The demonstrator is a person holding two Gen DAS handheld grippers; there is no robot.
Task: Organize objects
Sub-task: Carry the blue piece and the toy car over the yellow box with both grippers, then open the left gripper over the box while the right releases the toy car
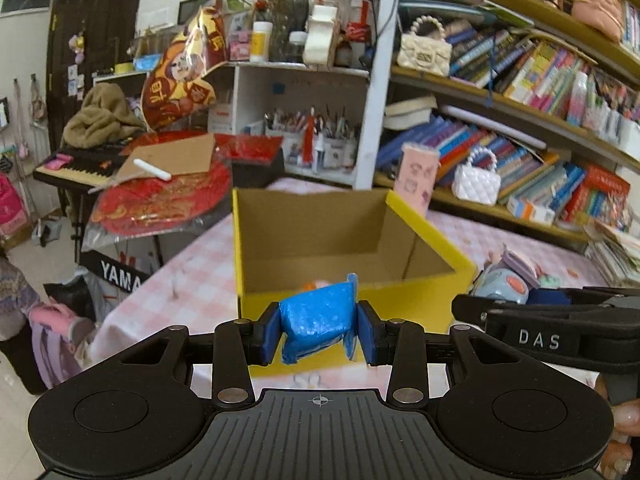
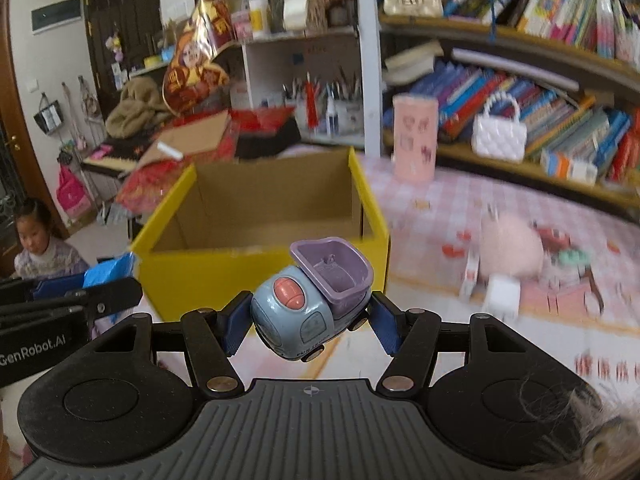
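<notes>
My left gripper (image 1: 318, 330) is shut on a blue wrapped packet (image 1: 316, 320) and holds it in the air just in front of the near wall of an open yellow cardboard box (image 1: 424, 232). My right gripper (image 2: 308, 320) is shut on a grey-blue toy truck (image 2: 292, 312) with a purple tipper, held above the table before the same yellow box (image 2: 168, 236). The toy truck also shows in the left wrist view (image 1: 500, 284), and the blue packet in the right wrist view (image 2: 110, 270).
The box stands on a pink checked tablecloth (image 2: 432, 208). A pink cylinder (image 2: 414, 138), a pink plush (image 2: 510, 248) and small toys lie right of the box. Bookshelves (image 1: 520, 92) with handbags stand behind. A keyboard (image 1: 76, 168) and clutter lie left. A child (image 2: 38, 240) sits far left.
</notes>
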